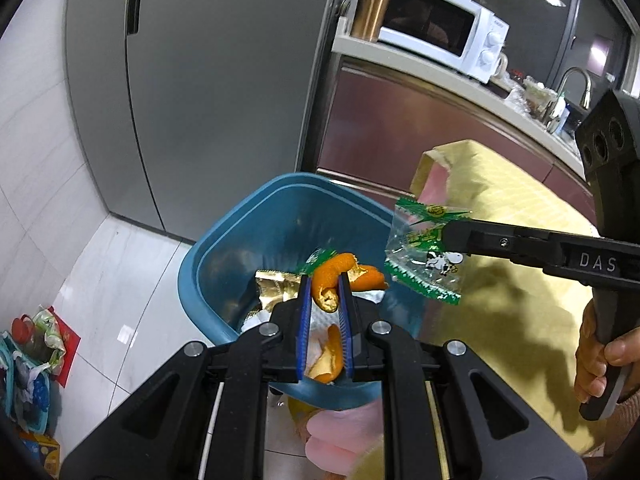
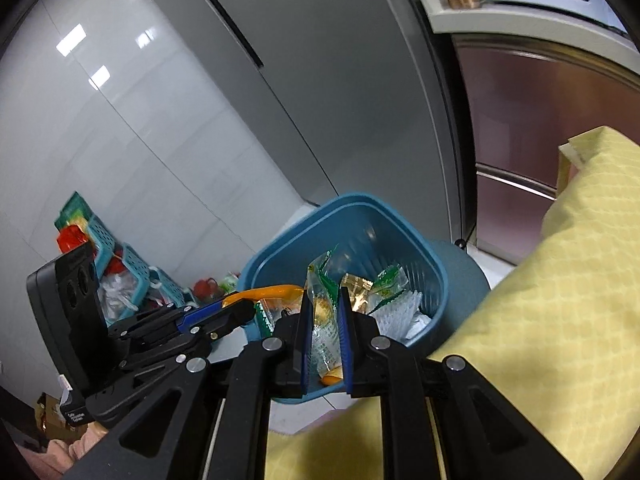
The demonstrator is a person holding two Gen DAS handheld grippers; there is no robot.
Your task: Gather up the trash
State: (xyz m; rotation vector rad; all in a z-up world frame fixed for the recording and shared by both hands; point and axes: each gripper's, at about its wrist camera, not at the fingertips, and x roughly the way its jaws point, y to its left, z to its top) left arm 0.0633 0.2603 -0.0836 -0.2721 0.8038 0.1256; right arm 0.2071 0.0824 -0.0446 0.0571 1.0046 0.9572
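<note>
Two wrist-camera views of a kitchen corner, described from left to right.

At far left, white wall tiles and a pale tiled floor (image 1: 120,280) meet, with a heap of teal baskets and bags (image 1: 30,356) on the floor. Next comes a tall grey refrigerator (image 1: 208,92). Below it stands a blue trash bin (image 1: 240,248), open-topped, already holding a gold foil wrapper (image 1: 276,286), white paper and green-printed packets.

The left gripper (image 1: 325,292) reaches in from the bottom of its own view, angled downward over the bin's near rim. Its blue-padded jaws are clamped on a curled strip of orange peel (image 1: 332,276), which sticks out past the fingertips above the bin's opening. In the right wrist view the same gripper enters from the left, peel at its tip, just at the bin's left rim.

To the right, the right gripper (image 1: 448,236) comes in from the right edge, nearly level in the left view, with its jaws pinched on a clear plastic wrapper with green print (image 1: 424,256). The wrapper hangs beside the bin's right rim, over the edge of a yellow cloth (image 1: 520,220). In its own view that gripper points down at the bin, the wrapper squeezed between its pads.

At far right, a person's hand (image 1: 600,360) grips the right gripper's handle. Behind it runs a counter with a white microwave (image 1: 436,24), a copper tumbler (image 1: 374,4) and a tap (image 1: 576,84).
</note>
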